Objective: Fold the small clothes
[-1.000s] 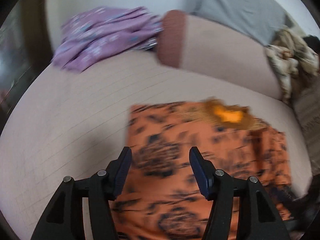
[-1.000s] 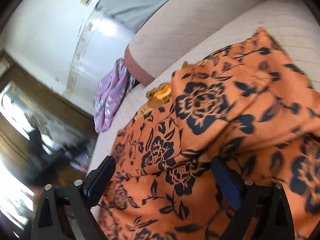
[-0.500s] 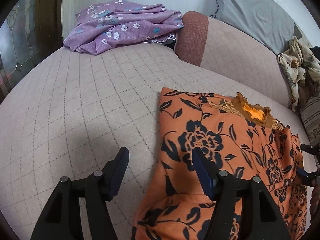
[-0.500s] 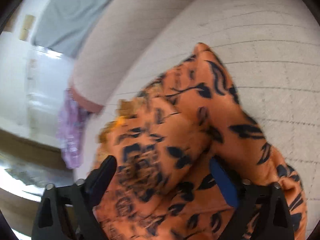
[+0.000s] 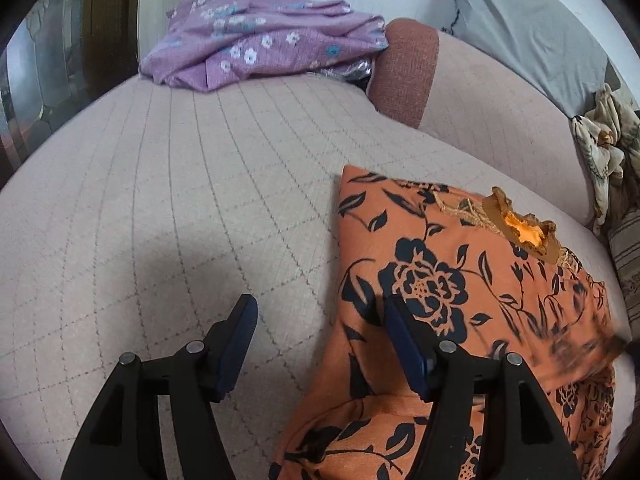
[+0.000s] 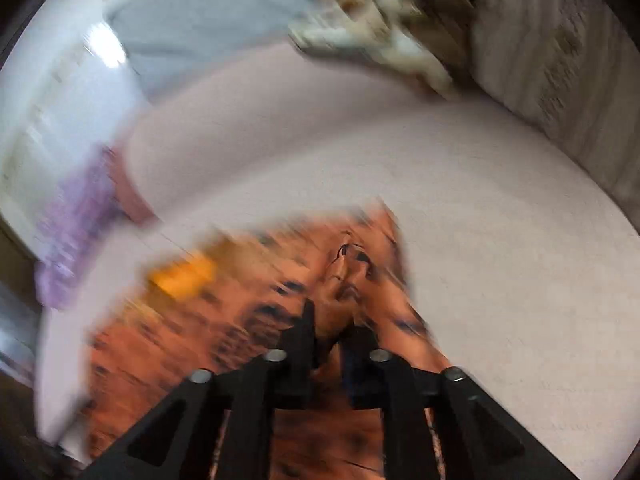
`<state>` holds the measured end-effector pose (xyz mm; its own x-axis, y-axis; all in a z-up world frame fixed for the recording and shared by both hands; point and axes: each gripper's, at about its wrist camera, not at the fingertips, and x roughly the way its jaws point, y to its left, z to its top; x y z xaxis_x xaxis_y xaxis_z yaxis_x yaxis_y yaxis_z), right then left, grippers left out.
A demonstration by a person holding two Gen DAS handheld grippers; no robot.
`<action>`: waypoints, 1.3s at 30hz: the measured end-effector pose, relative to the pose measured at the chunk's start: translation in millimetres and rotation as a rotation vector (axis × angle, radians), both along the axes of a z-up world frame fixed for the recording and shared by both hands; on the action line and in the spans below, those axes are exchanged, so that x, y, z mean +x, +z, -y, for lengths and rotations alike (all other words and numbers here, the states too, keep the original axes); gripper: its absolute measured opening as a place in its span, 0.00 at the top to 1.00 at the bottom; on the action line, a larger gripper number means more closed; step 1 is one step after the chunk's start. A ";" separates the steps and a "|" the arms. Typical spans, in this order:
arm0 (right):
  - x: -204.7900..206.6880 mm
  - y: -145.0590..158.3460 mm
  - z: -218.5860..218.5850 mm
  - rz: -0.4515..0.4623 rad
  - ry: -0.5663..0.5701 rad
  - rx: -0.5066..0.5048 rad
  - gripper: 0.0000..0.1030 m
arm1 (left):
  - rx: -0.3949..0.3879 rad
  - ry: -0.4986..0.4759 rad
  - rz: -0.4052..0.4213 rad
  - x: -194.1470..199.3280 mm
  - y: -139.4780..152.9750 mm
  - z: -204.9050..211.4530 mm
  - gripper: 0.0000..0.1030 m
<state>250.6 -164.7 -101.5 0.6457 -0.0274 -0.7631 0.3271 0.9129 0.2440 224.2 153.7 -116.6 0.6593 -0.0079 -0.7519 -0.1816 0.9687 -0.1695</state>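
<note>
Our left tool (image 5: pixel 320 340) hangs spread wide over the sofa seat (image 5: pixel 168 208), its left finger above bare cushion and its right finger (image 5: pixel 404 352) over the left edge of the orange dress (image 5: pixel 448 280), gripping nothing. Our right tool (image 6: pixel 330 330) is pressed together on a bunched fold of the dress (image 6: pixel 344 280); that view is heavily blurred. The dress lies on the right half of the seat, with a straight left edge, a sharp far-left corner and its frilled neckline (image 5: pixel 520 228) toward the backrest (image 5: pixel 500 120). Left of that edge we see a broad open stretch of seat, running to the purple garment (image 5: pixel 256 52) heaped at the far end beside the armrest (image 5: pixel 404 72). We count two tools, one orange dress, one purple garment, one grey pillow (image 5: pixel 532 28) and one cream floral cloth (image 5: pixel 604 140) bundled at the right.
</note>
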 end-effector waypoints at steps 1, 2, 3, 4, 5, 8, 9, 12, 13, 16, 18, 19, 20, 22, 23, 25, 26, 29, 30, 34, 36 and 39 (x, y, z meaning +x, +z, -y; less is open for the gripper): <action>1.5 -21.1 5.3 -0.078 0.001 0.034 0.27 | 0.006 -0.009 0.020 -2.6 3.3 1.3 0.35; -0.8 -34.4 8.2 -0.099 0.024 0.074 0.27 | 0.016 -0.015 0.042 -5.2 7.4 3.2 0.35; -10.7 -28.6 6.9 -0.021 0.038 0.040 0.27 | 0.039 -0.022 0.080 -9.1 13.4 6.8 0.35; -15.5 -22.8 6.3 0.001 0.036 0.024 0.27 | 0.052 -0.030 0.098 -10.5 16.4 8.9 0.33; -18.9 -16.9 7.0 0.015 0.031 0.028 0.27 | 0.058 -0.038 0.104 -10.2 17.5 10.8 0.29; -28.1 12.2 10.6 0.111 0.021 0.057 0.27 | 0.089 -0.066 0.032 -1.0 5.5 18.5 0.26; -29.2 21.6 9.1 0.141 0.034 0.068 0.26 | 0.108 -0.070 -0.039 5.9 -6.5 20.6 0.26; -11.5 45.5 -9.8 0.202 0.164 0.145 0.18 | 0.043 -0.051 -0.052 8.1 -9.2 11.5 0.23; 0.0 46.2 -13.4 0.200 0.222 0.196 0.11 | 0.031 -0.048 -0.053 8.6 -9.3 9.5 0.23; 44.0 19.7 -14.3 0.127 0.346 0.346 0.11 | 0.045 -0.051 -0.052 9.0 -10.6 11.0 0.22; 70.6 -16.4 8.4 0.003 0.229 0.287 0.15 | 0.040 -0.056 -0.053 9.2 -12.2 10.9 0.21; 74.5 -34.9 28.0 -0.039 0.132 0.346 0.18 | 0.039 -0.054 -0.053 9.4 -12.8 10.4 0.21; 67.6 -34.2 40.4 0.026 0.075 0.451 0.18 | 0.038 -0.053 -0.053 10.0 -12.3 10.8 0.21; 61.8 -12.5 33.3 0.088 0.122 0.449 0.16 | 0.052 -0.052 -0.059 11.9 -12.4 12.4 0.19; 61.7 -3.7 27.1 0.123 0.172 0.440 0.15 | 0.059 -0.051 -0.060 12.3 -12.3 14.3 0.18; 72.6 -5.2 21.6 0.123 0.221 0.392 0.09 | 0.061 -0.052 -0.055 10.9 -12.1 14.1 0.18; 78.1 -15.7 25.9 0.059 0.188 0.343 0.10 | 0.050 -0.054 -0.053 10.1 -12.4 12.4 0.17; 80.6 -23.5 36.3 0.073 0.115 0.411 0.10 | 0.041 -0.050 -0.054 9.5 -12.9 9.7 0.17; 81.4 -15.7 31.6 0.085 0.147 0.418 0.10 | 0.052 -0.050 -0.057 10.2 -13.1 11.0 0.16; 87.6 -14.0 31.2 0.125 0.170 0.339 0.07 | 0.050 -0.053 -0.054 9.2 -13.2 11.0 0.16; 98.2 -46.4 47.6 0.046 0.092 0.394 0.08 | 0.042 -0.051 -0.050 8.0 -13.3 9.1 0.15; 90.3 -18.0 48.9 0.149 0.149 0.487 0.08 | 0.062 -0.048 -0.059 10.2 -13.7 11.6 0.14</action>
<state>340.9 -213.6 -119.4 0.7176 0.4081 -0.5643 0.1319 0.7159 0.6856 234.3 142.1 -130.4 0.6142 0.0096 -0.7891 -0.1426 0.9848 -0.0991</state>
